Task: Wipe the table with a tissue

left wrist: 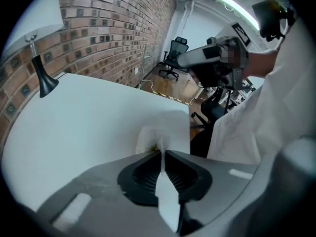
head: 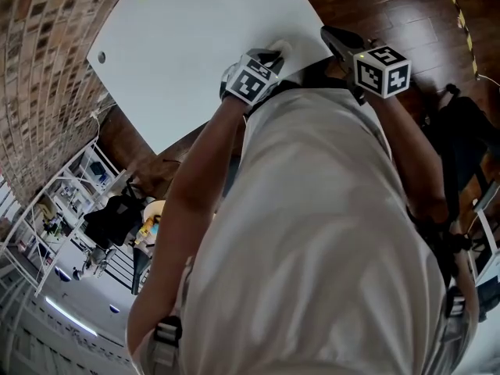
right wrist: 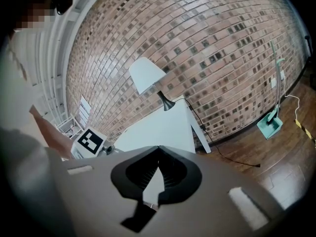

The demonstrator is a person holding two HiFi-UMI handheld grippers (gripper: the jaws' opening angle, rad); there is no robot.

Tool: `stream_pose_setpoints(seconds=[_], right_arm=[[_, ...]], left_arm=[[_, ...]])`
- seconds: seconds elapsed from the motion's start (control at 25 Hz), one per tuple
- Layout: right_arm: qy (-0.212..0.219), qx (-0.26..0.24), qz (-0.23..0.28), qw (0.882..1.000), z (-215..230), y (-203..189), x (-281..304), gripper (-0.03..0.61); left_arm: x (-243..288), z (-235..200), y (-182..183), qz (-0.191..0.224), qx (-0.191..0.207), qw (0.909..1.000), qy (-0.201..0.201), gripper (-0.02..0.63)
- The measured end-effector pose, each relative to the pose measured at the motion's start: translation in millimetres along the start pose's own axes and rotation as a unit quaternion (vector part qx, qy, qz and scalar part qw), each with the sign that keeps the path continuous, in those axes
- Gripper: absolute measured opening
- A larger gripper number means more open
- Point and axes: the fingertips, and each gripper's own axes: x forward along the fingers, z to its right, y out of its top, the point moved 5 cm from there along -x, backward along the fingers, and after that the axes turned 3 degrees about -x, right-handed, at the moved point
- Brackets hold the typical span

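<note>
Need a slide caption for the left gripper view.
Left gripper clamps a white tissue over the white table, brick wall behind.

A brick wall (right wrist: 207, 43) backs a white-shaded lamp (right wrist: 148, 75); a teal dustpan (right wrist: 270, 123) leans against it on the wooden floor (right wrist: 276, 157), with a black office chair (left wrist: 175, 58) further off

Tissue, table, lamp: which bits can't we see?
- Tissue: head view, mostly behind the left gripper; left gripper view, pinched part hidden between the jaws.
- Table: head view, near edge hidden by the person's torso.
- Lamp: left gripper view, shade cut off by the picture edge.
</note>
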Motion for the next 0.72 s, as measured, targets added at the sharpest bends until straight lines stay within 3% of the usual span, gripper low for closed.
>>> stream_pose_setpoints(seconds=[0.12,0.2,0.24,0.32,0.4,0.48,0.6,0.72], right_arm=[[0.003,0.001,-0.007,1.000,-0.6,-0.1,4.8,0.008],[0.012,-0.005,-0.012,1.000,-5.9,2.9,10.9,0.008],[0.018,-0.010,-0.014,1.000,-8.2,5.1,14.3,0.008],[0.026,-0.015,-0.016,0.999,-10.8,9.0,20.0,0.008],[0.032,-0.014,-0.020,0.999,-12.3,9.9,23.1,0.008],[0.035,-0.016,-0.025,0.999,-14.0,9.2,25.8,0.008],[0.037,-0.020,-0.031,0.999,-18.5,7.5,26.8,0.008],[0.035,-0.020,-0.035,0.999,-21.9,4.9,24.7,0.008]], left_arm=[[-6.3,7.2,-14.8,0.012,-0.002,0.9999,0.007,0.034],[-24.0,-5.4,-30.6,0.069,-0.056,0.9949,0.047,0.034],[-35.5,-15.5,-40.9,0.105,-0.097,0.9874,0.068,0.035],[-58.2,-40.1,-65.7,0.155,-0.183,0.9643,0.112,0.035],[-72.7,-66.4,-94.0,0.163,-0.245,0.9414,0.165,0.035],[-79.4,-87.6,-112.4,0.145,-0.272,0.9276,0.211,0.035],[-74.9,-98.5,-114.1,0.120,-0.269,0.9252,0.239,0.035],[-62.1,-84.3,-94.1,0.128,-0.237,0.9377,0.219,0.035]])
